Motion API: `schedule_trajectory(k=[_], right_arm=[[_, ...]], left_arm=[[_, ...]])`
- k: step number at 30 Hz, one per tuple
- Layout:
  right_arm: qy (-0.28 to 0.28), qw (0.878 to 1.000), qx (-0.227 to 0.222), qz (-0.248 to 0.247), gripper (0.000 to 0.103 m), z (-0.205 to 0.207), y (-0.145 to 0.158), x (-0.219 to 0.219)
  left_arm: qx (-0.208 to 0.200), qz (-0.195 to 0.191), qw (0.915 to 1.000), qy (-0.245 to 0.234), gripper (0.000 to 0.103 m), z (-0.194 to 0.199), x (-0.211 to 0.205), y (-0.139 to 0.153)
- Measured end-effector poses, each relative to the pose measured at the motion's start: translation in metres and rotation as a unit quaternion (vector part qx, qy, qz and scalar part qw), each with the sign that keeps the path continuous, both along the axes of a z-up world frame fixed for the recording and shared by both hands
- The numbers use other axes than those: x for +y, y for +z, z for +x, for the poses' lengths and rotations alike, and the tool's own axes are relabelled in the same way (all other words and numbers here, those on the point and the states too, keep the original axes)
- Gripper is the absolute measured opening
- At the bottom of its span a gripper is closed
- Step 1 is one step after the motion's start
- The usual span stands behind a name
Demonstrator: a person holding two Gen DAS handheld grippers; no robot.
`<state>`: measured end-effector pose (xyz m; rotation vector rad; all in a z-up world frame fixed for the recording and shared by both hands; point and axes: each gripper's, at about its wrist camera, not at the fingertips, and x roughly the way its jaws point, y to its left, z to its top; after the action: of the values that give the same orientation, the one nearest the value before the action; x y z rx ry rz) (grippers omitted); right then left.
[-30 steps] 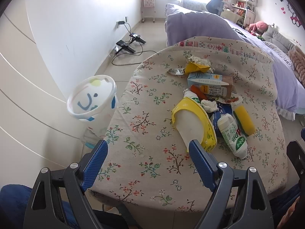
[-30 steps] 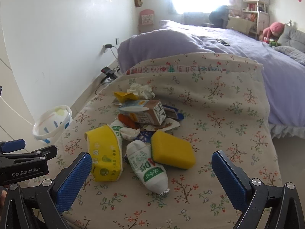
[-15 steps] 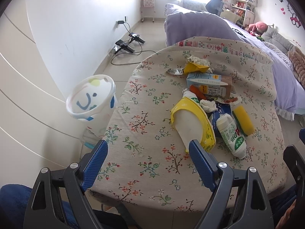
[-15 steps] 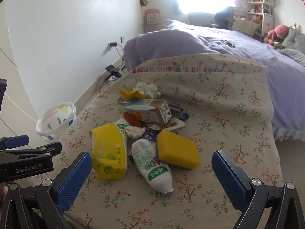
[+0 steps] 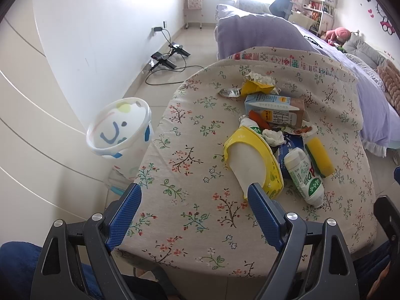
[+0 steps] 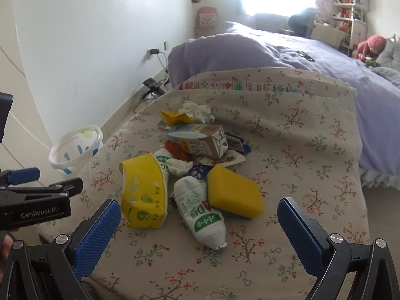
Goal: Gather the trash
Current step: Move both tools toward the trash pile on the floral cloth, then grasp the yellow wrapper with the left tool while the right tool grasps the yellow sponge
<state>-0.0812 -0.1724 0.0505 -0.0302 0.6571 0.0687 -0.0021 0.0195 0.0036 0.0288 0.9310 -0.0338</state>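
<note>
A heap of trash lies on the floral tablecloth (image 5: 190,165) (image 6: 300,150): a squashed yellow paper cup (image 5: 252,165) (image 6: 143,192), a white-green bottle (image 5: 303,175) (image 6: 200,210), a yellow sponge (image 5: 320,156) (image 6: 233,191), a milk carton (image 5: 273,111) (image 6: 200,141), crumpled tissue (image 5: 273,136) (image 6: 180,166) and a yellow wrapper (image 5: 257,87) (image 6: 175,117). My left gripper (image 5: 195,197) is open at the table's near edge, short of the cup. My right gripper (image 6: 198,212) is open, straddling the near side of the heap without touching it.
A white bin with blue marks (image 5: 120,127) (image 6: 76,147) stands on the floor left of the table, by the white wall. A purple bed (image 5: 300,37) (image 6: 325,67) lies beyond the table. Cables and a power strip (image 5: 167,60) lie on the floor.
Both grippers have drifted slightly toward the heap; the right view has moved forward and lower. Nothing on the table has moved.
</note>
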Motion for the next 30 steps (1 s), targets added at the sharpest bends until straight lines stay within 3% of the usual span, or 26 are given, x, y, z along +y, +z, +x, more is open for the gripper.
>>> schedule_trajectory(k=[3,5,9,11,13,15,17,19,23,26,30], right_arm=[[-0.003,1.0,-0.001,-0.003,0.103,0.002,0.008,-0.01],[0.012,1.0,0.027,-0.002,0.103,0.011,0.013,-0.02],[0.024,0.998,0.045,-0.041,0.103,0.032,0.03,-0.036],[0.042,0.997,0.06,-0.023,0.103,0.046,0.035,-0.047],[0.062,0.994,0.091,-0.01,0.103,0.068,0.034,-0.055],[0.072,0.99,0.119,-0.012,0.103,0.09,0.026,-0.059],[0.075,0.987,0.14,-0.015,0.103,0.106,0.013,-0.061],[0.081,0.983,0.164,-0.004,0.102,0.117,-0.006,-0.062],[0.094,0.974,0.204,-0.008,0.095,0.122,-0.037,-0.058],[0.109,0.972,0.209,-0.016,0.095,0.118,-0.047,-0.053],[0.131,0.967,0.217,-0.036,0.095,0.115,-0.065,-0.039]], left_arm=[[0.002,0.004,1.0,-0.005,0.089,0.002,-0.004,-0.002],[0.01,0.002,0.9999,-0.013,0.089,0.005,-0.007,-0.002],[0.012,0.001,0.9996,-0.026,0.089,0.017,-0.012,0.007],[0.036,-0.022,0.9982,-0.043,0.089,0.028,-0.015,0.01],[0.092,-0.081,0.9908,-0.058,0.089,0.047,-0.014,0.007],[0.153,-0.152,0.9747,-0.057,0.089,0.066,-0.011,-0.001],[0.187,-0.203,0.9595,-0.057,0.089,0.081,-0.013,-0.008],[0.205,-0.211,0.9541,-0.058,0.089,0.094,-0.02,-0.016],[0.214,-0.189,0.9566,-0.057,0.087,0.103,-0.039,-0.034],[0.224,-0.182,0.9555,-0.062,0.077,0.103,-0.051,-0.053],[0.227,-0.17,0.9564,-0.069,0.042,0.105,-0.063,-0.07]])
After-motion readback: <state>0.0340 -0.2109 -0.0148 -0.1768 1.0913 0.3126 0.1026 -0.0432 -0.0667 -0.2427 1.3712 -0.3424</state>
